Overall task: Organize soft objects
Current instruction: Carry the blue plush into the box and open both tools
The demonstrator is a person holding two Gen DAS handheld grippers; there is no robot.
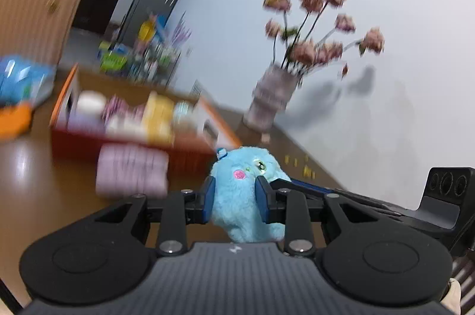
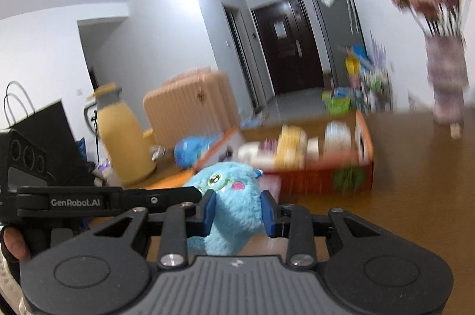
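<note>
above the brown tabletop (image 2: 415,196), near the orange box (image 1: 142,143) of soft things, we hold the light, squashy blue plush monster (image 1: 246,196) mid-body, left gripper (image 1: 234,203) and right gripper (image 2: 237,214) fingers both clamped into its fur.

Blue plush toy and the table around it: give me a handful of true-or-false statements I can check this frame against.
1. Both grippers grip the blue plush toy. True: left gripper, right gripper.
2. The orange box holds nothing. False: soft items fill it.
3. A vase of pink flowers stands on the table. True.
4. The plush is green. False: it is blue with a pink cheek.
</note>
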